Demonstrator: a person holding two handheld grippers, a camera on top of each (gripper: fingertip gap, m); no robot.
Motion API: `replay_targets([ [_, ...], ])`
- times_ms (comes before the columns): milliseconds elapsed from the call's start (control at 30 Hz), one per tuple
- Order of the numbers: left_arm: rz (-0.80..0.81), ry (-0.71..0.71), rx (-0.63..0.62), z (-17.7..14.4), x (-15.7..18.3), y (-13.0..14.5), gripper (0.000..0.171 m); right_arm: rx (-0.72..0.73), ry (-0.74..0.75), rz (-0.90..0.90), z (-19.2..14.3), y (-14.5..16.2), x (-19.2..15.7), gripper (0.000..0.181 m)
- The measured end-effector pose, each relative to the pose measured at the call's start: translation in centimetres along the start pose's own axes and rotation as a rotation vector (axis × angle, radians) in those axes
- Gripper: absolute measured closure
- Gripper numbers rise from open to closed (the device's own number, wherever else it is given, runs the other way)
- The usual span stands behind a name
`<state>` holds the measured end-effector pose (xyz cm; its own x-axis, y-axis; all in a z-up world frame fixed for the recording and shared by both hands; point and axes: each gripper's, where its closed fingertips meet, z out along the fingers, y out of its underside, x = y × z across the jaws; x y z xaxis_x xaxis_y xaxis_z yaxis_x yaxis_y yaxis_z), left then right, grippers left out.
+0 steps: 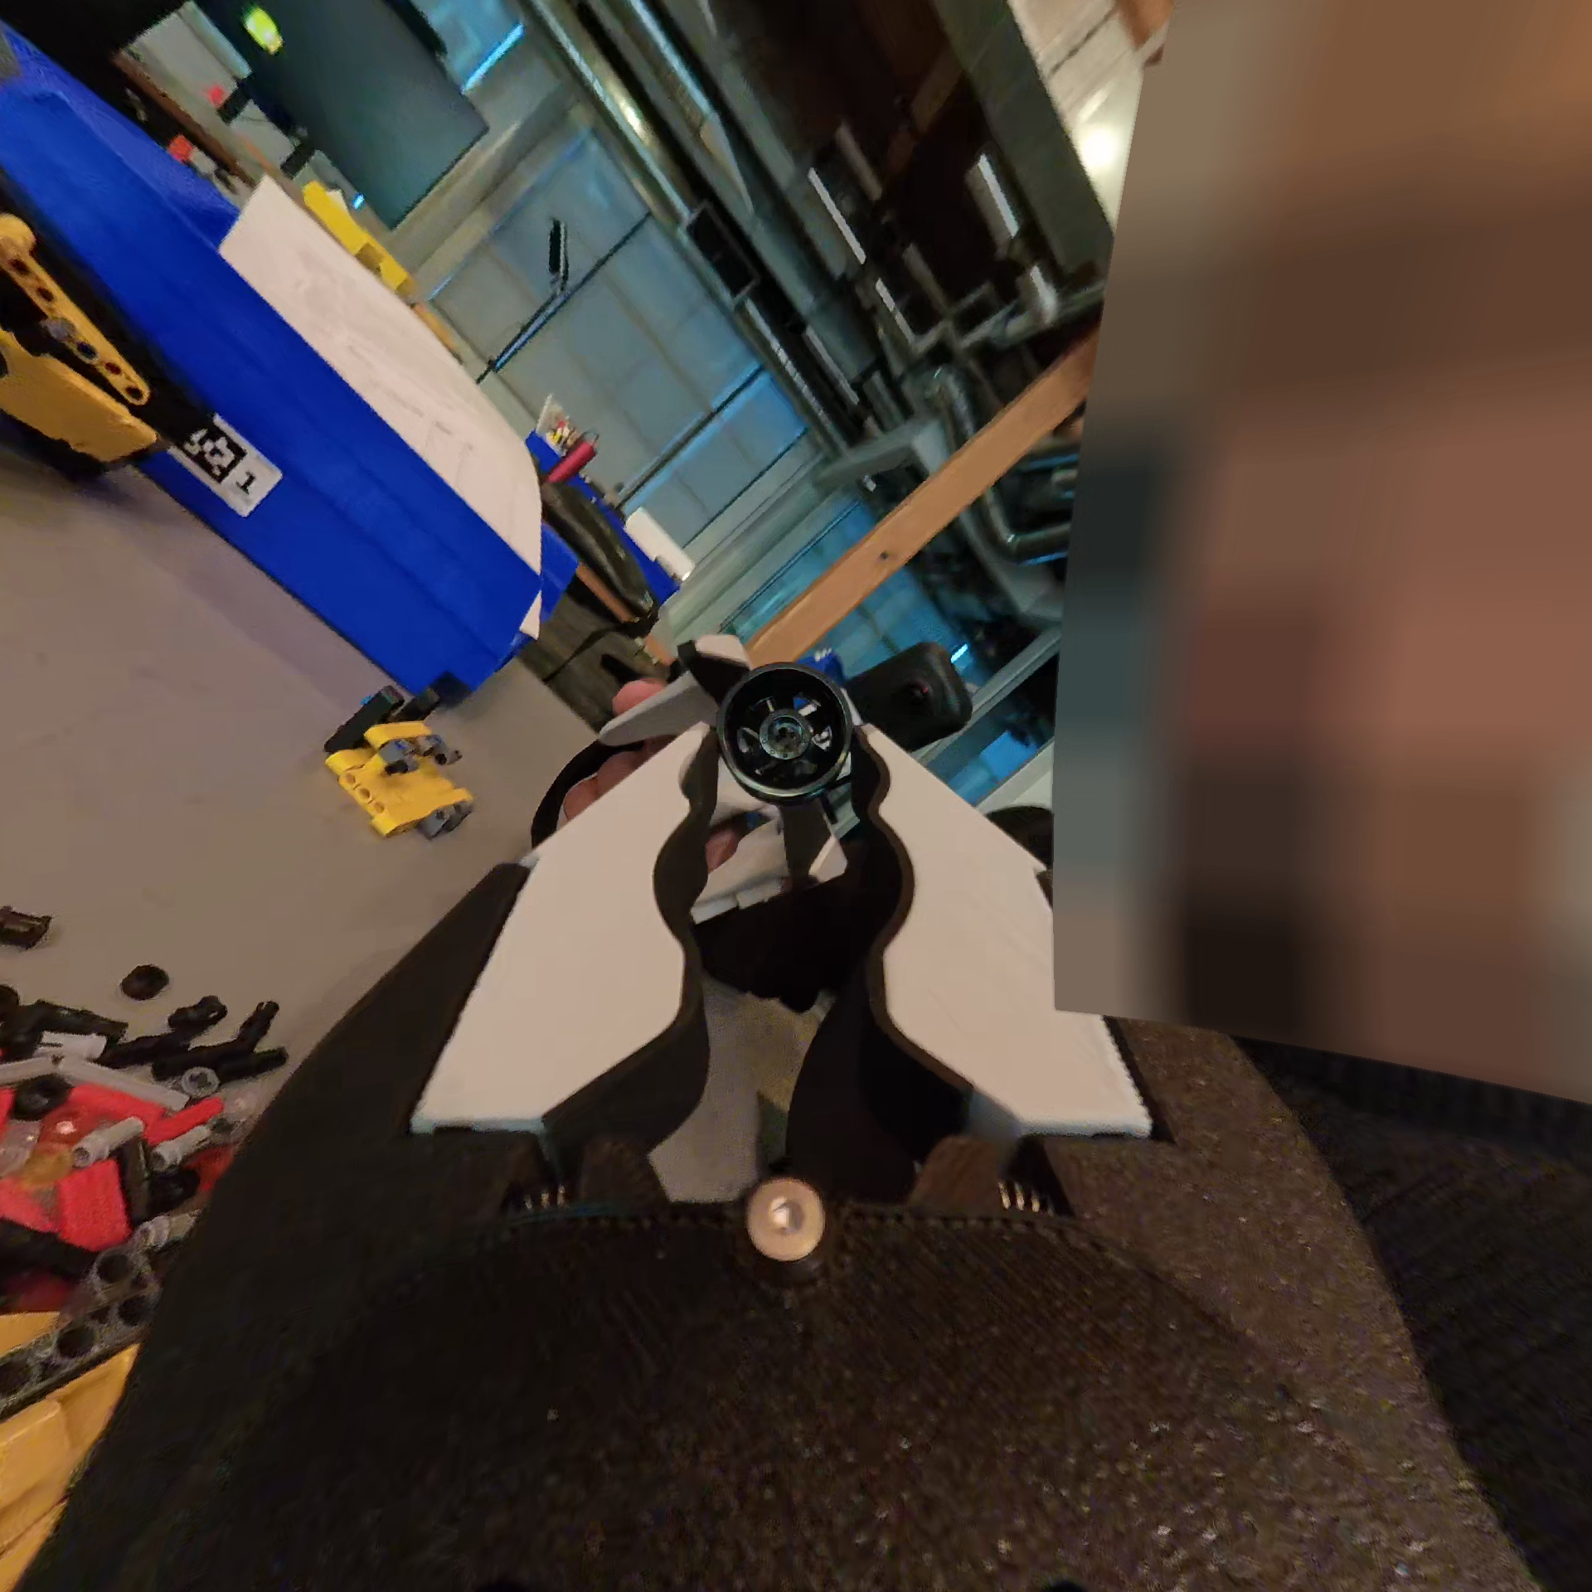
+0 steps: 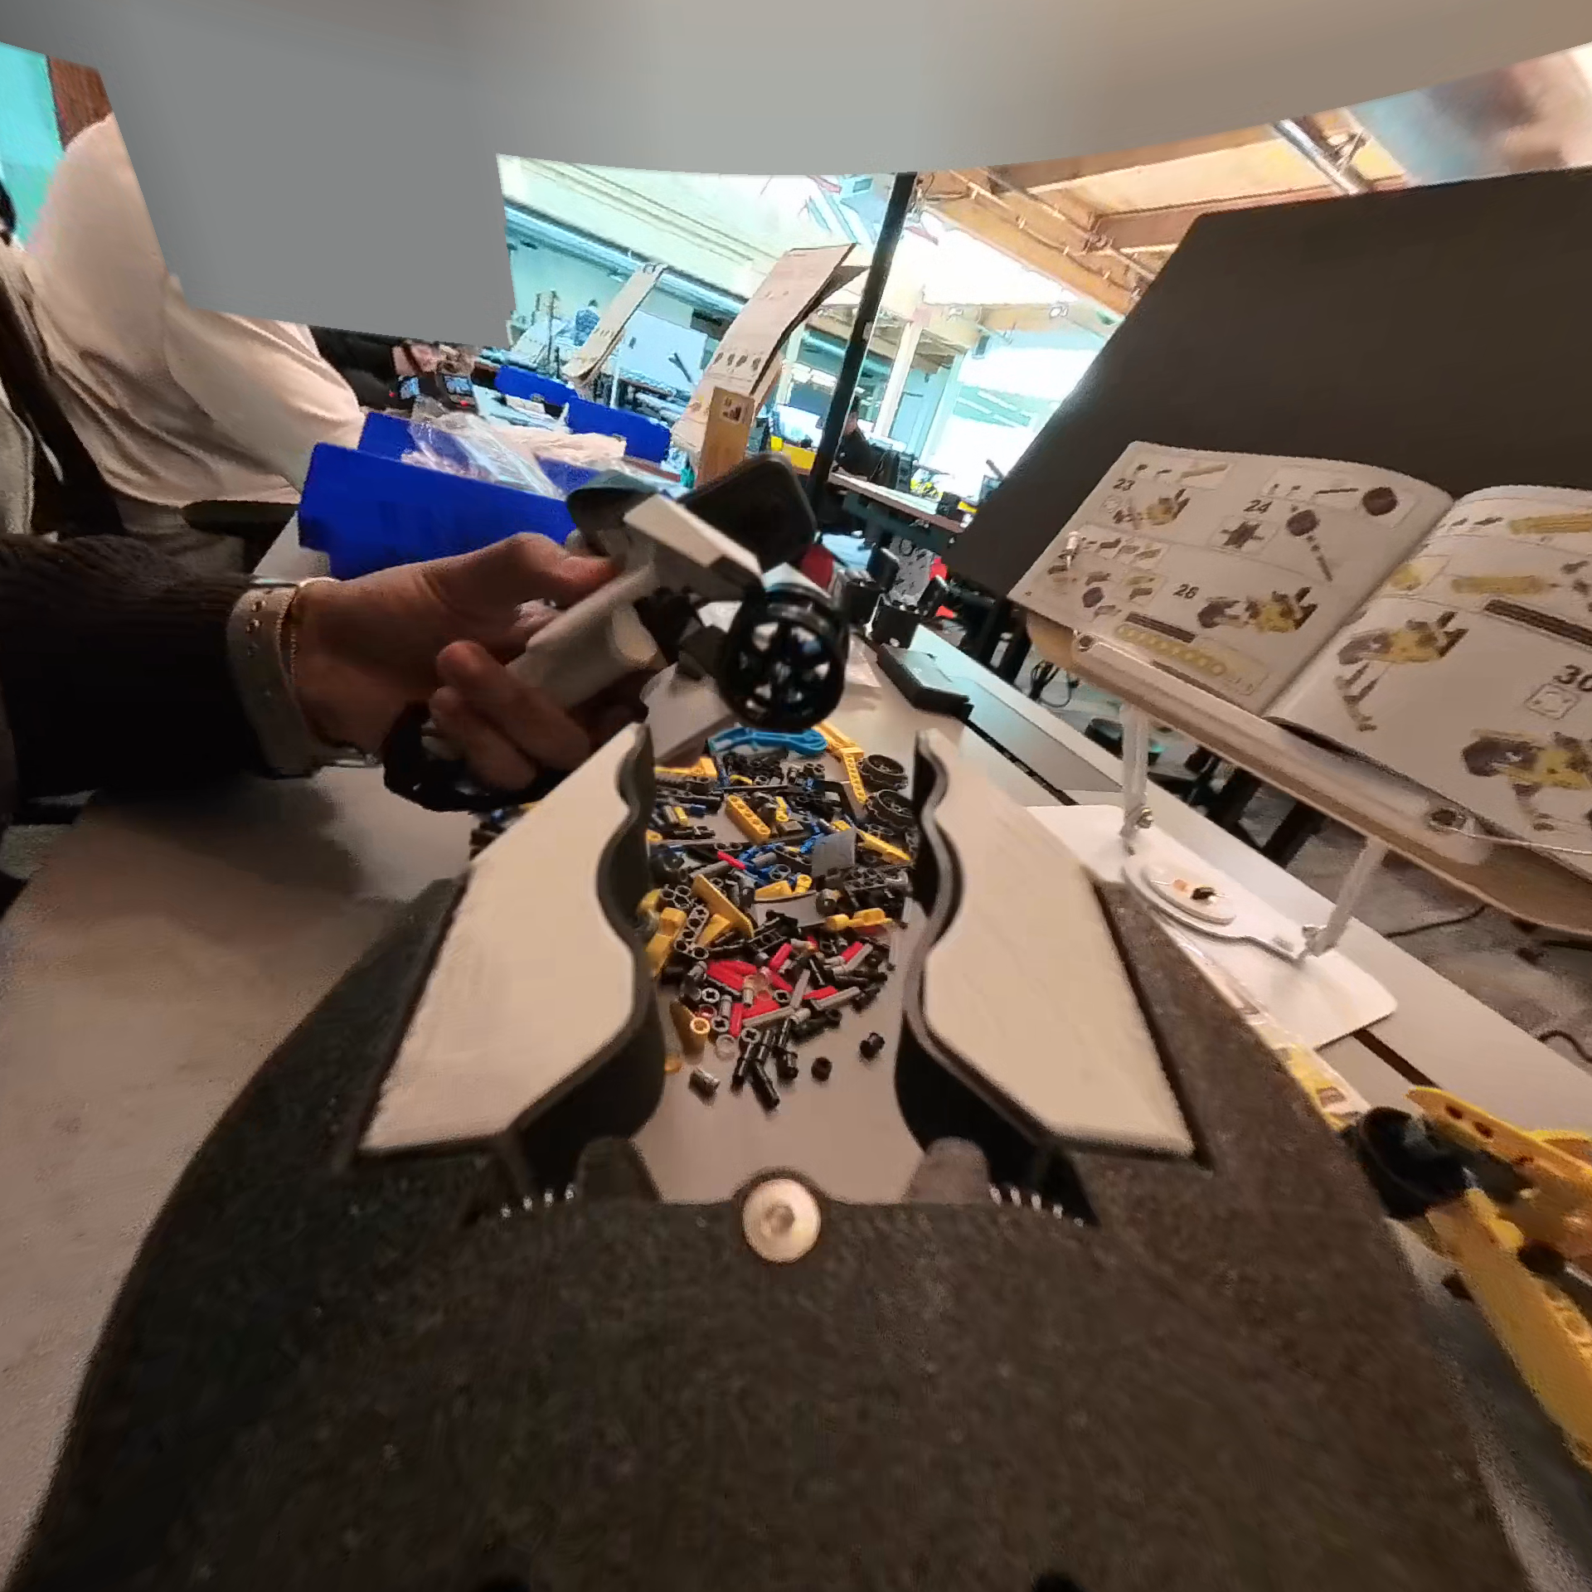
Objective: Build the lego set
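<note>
My left gripper (image 1: 780, 751) is shut on a black spoked wheel (image 1: 786, 732) and holds it by the rim, raised above the grey table (image 1: 215, 689). In the right wrist view a hand (image 2: 448, 637) holds that left gripper (image 2: 762, 655), with the wheel (image 2: 784, 668) at its tips. My right gripper (image 2: 784, 748) is open and empty, its tips just below the wheel. It hovers over a pile of small yellow, black, red and blue building parts (image 2: 767, 913). The right gripper's grey finger (image 1: 655, 708) and camera (image 1: 913, 696) show just behind the wheel.
A blue bin (image 1: 327, 482) with white sheets stands beyond a small yellow sub-assembly (image 1: 401, 780) and loose parts (image 1: 95, 1111). An open instruction booklet (image 2: 1275, 594) rests on a stand at the right. A yellow model (image 2: 1516, 1206) lies near right. A seated person (image 2: 172, 396) is at the left.
</note>
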<state>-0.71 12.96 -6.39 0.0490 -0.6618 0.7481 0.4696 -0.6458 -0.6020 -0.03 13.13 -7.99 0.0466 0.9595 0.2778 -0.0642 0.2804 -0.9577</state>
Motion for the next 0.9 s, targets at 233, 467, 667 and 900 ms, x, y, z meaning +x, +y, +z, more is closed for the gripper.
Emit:
replay_targets([
  [233,0.286,-0.229,-0.076,-1.8,-1.5,-0.1,0.146,-0.02,-0.223,0.09,0.0,1.6,-4.0,0.146],
  [467,0.507,-0.357,-0.085,-2.5,-1.2,-0.6,0.146,-0.065,-0.208,0.119,0.5,2.8,-3.7,0.14],
  [667,0.671,-0.518,-0.202,-2.7,-3.0,0.4,0.146,-0.079,-0.176,0.18,0.7,3.2,-2.6,0.14],
  [900,0.703,-0.582,-0.288,-2.7,-4.3,1.5,0.146,-0.087,-0.138,0.206,0.9,3.4,-2.1,0.136],
])
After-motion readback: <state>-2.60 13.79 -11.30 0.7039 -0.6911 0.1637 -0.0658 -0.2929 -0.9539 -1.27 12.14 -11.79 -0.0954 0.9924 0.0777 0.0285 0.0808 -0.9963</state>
